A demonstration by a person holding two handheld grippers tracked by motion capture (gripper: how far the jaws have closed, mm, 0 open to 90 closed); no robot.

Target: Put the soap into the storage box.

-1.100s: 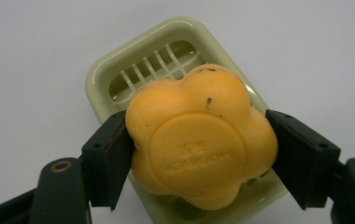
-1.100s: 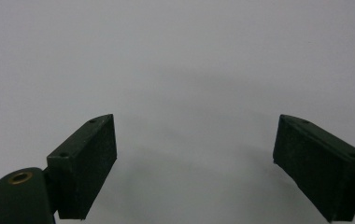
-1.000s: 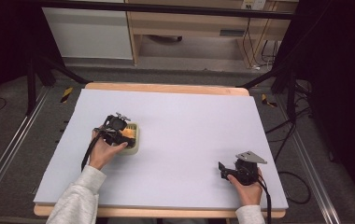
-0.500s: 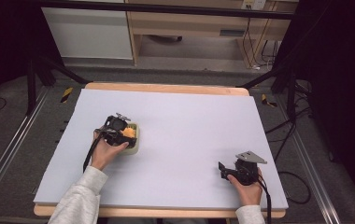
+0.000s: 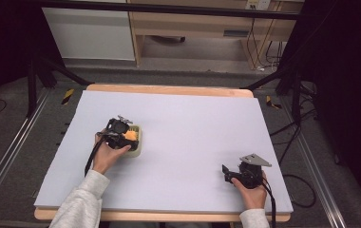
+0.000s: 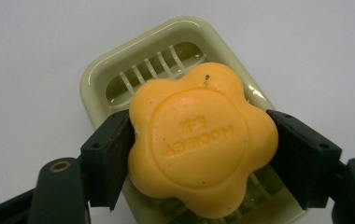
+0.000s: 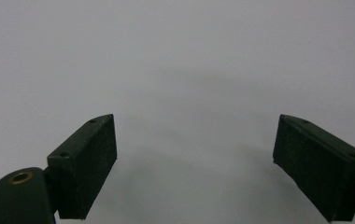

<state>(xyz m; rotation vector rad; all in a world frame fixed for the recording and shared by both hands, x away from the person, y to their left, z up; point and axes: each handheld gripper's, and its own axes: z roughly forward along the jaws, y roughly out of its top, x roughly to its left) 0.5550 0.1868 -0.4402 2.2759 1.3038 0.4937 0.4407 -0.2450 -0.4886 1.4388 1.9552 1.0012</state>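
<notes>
Left gripper (image 6: 202, 154) is clamped on the orange soap bar (image 6: 202, 149), one black jaw pressed against each side of it. The contact falls in the notches between the lobes of the flower-shaped bar, across its widest part, with the stamped face turned toward the camera. The bar sits over the pale green soap dish (image 6: 119, 70); whether it rests on the slatted floor of the dish or hangs just above it cannot be told. In the high view the left gripper (image 5: 126, 137) and the soap bar (image 5: 130, 135) are at the left half of the table (image 5: 193, 123), with the soap dish (image 5: 137, 145) beneath them.

Handling judgement:
- Weight: the bar looks small and solid, so probably light enough for a side grip alone.
- Stiffness: firm, but the surface is likely to dent or scrape under hard jaw pressure. Moderate force is advised.
- Slip: the surface looks smooth and slightly glossy, and any moisture would make it slide. The notches between lobes give the jaws a seat and should resist rotation.
- Hold point: the present one, at mid-height across opposite notches, appears correct. A grip on lobe tips would be less stable.
- Dish: light plastic by its look, and it may shift if the bar drags against its rim.

Right gripper (image 7: 194, 163) has its jaws spread wide with nothing between them, over bare table surface. In the high view the right gripper (image 5: 226, 172) rests near the front right corner, well apart from the soap.
</notes>
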